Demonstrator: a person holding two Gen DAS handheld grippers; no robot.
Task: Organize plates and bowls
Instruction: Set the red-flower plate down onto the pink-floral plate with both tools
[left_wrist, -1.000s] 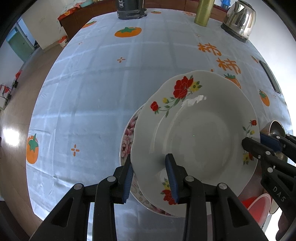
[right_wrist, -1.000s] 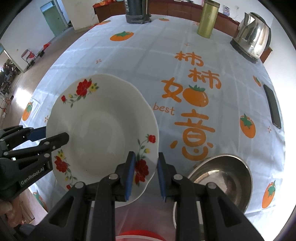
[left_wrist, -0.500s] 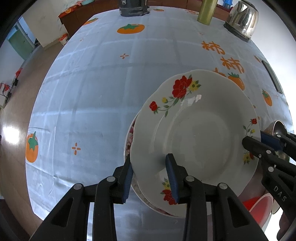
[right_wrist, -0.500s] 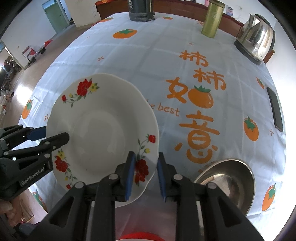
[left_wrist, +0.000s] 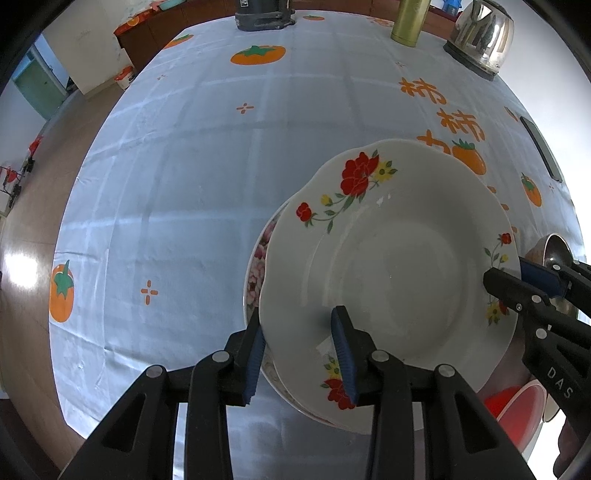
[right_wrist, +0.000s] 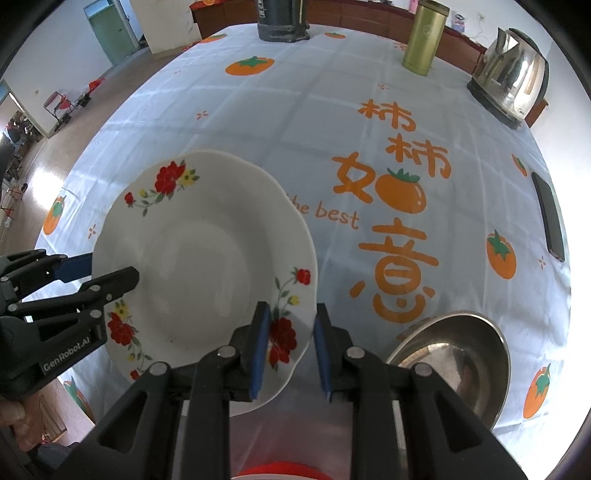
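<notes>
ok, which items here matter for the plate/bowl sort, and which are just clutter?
Job:
- white floral plate, both grippers on its rim: left gripper, right gripper
- pink-patterned plate under it
- steel bowl
- red bowl

Clutter:
- kettle
- gold canister
- phone
- black appliance base

Left tongs (left_wrist: 301, 354) straddle the white flowered plate's (left_wrist: 391, 273) rim above a pink-patterned plate (left_wrist: 258, 266).

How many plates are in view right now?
2: the white red-flower plate held between both jaws, and a pink-floral plate directly beneath it, mostly covered. More could be hidden underneath.
</notes>
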